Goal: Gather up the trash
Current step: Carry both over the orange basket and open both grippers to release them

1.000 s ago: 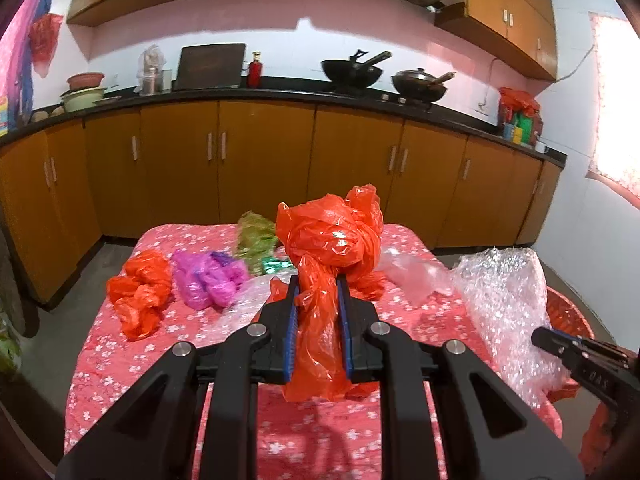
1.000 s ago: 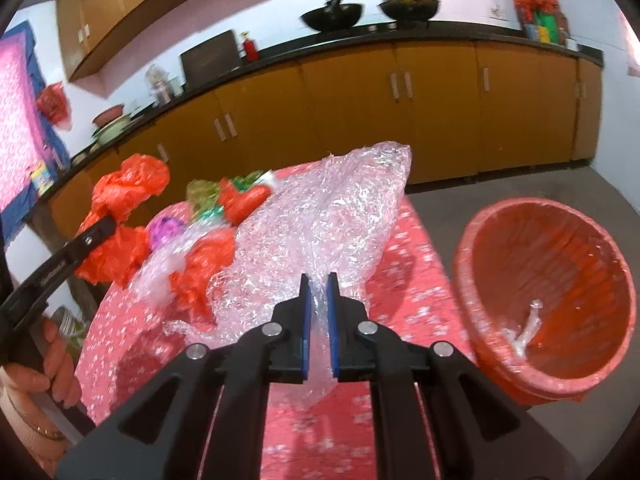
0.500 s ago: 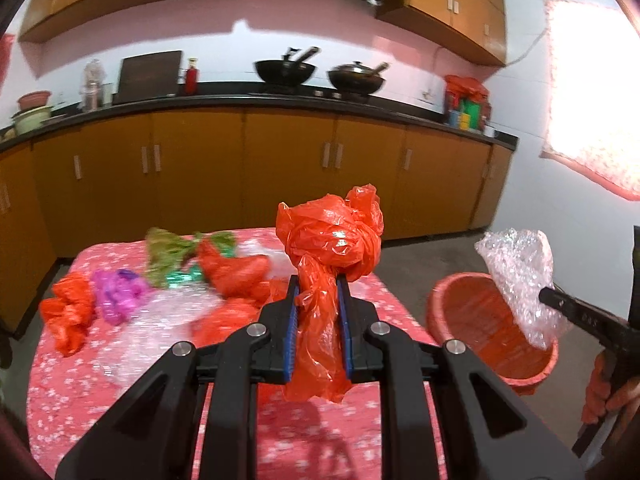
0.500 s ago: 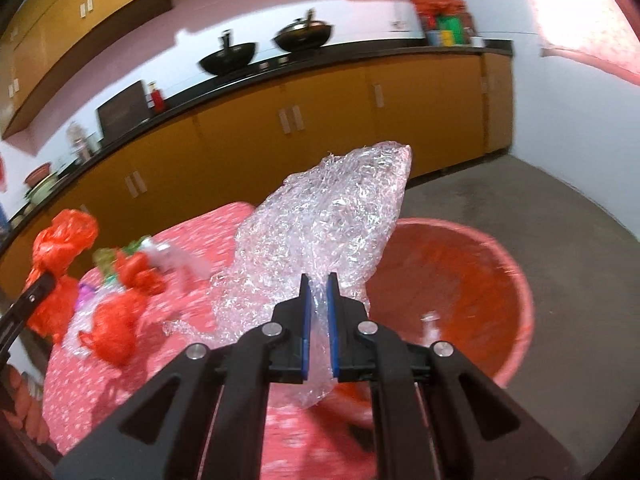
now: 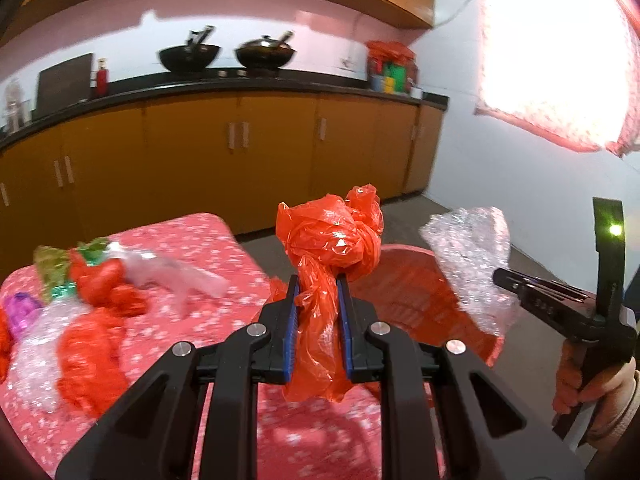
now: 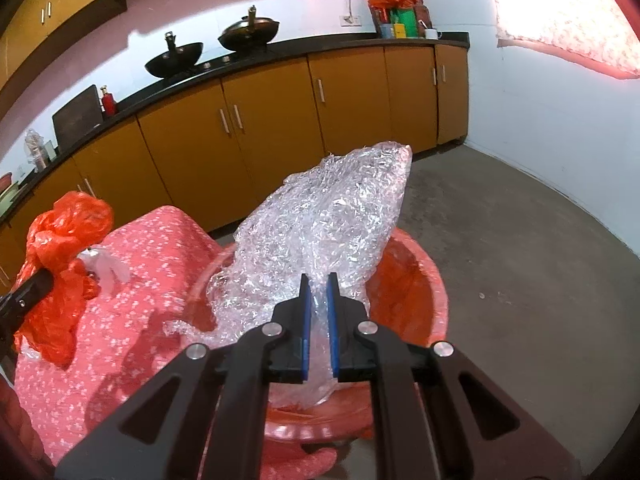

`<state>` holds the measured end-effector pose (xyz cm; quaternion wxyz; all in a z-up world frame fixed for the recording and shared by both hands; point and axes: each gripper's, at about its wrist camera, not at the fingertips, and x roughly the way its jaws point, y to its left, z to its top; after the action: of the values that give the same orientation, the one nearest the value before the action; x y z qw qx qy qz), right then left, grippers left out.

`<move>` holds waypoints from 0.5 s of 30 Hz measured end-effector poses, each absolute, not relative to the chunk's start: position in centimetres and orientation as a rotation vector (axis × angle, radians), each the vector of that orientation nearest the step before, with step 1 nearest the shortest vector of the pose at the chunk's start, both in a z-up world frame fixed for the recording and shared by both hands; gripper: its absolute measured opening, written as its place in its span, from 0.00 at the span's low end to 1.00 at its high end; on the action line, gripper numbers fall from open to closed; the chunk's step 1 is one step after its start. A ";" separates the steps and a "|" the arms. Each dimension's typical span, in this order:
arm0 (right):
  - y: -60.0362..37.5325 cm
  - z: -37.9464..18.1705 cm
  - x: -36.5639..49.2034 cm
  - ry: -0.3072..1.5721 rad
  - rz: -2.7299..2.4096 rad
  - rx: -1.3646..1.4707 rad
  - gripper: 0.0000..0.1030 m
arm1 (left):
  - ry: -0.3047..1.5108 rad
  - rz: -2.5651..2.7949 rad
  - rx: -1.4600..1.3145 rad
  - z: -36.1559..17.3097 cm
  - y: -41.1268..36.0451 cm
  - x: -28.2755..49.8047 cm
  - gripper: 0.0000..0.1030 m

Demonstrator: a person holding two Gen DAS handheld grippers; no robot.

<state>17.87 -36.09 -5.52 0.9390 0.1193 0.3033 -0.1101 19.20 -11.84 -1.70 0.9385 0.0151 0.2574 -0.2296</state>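
Pinching bubble wrap (image 6: 328, 236) in my right hand-held gripper (image 6: 318, 320), I see it rise ahead of the tips, long axis tilted up-right, over the tub (image 6: 424, 280). My left hand-held gripper (image 5: 318, 320) clamps an orange bag (image 5: 332, 240), upright above it; released short of the tub, it could land on the desk (image 5: 240, 256).

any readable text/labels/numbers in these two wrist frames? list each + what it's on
None can be read.
Right gripper body, seen from the left wrist view: small pale markings on its side, too blurred to read.
Containers at the far end of the counter: coloured packaging, any print too small to tell.
Orange bag, bubble wrap, basin, floral tablecloth: no text.
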 end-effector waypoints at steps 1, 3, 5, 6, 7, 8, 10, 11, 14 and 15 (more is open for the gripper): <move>-36.5 -5.8 17.9 0.624 -0.229 0.244 0.09 | 0.533 -0.482 0.034 -1.9 -12.5 19.4 0.17; -36.7 -6.1 18.1 0.632 -0.235 0.245 0.09 | 0.546 -0.502 0.037 -2.3 -13.3 20.0 0.17; -37.0 -6.5 18.4 0.640 -0.238 0.244 0.09 | 0.562 -0.519 0.034 -2.7 -14.3 20.5 0.17; -37.2 -6.7 18.5 0.645 -0.239 0.244 0.09 | 0.571 -0.529 0.032 -3.0 -14.7 20.7 0.17; -37.3 -6.9 18.6 0.647 -0.239 0.243 0.09 | 0.581 -0.537 0.030 -3.3 -15.2 21.0 0.17; -37.4 -7.1 18.8 0.652 -0.239 0.243 0.09 | 0.588 -0.542 0.030 -3.5 -15.6 21.2 0.17; -37.7 -7.6 19.1 0.660 -0.238 0.247 0.09 | 0.604 -0.554 0.034 -3.9 -16.7 21.7 0.17; -37.9 -7.8 19.3 0.665 -0.237 0.248 0.09 | 0.610 -0.559 0.038 -4.1 -17.1 21.9 0.17; -37.9 -8.3 20.1 0.677 -0.234 0.246 0.09 | 0.630 -0.577 0.053 -5.0 -18.6 22.6 0.17; -38.1 -8.5 20.2 0.680 -0.233 0.247 0.09 | 0.634 -0.583 0.059 -5.2 -19.0 22.7 0.17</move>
<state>20.23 -38.07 -8.47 0.9287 0.1205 0.3319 -0.1136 22.72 -19.04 -5.24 0.9083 0.0286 0.3073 -0.2823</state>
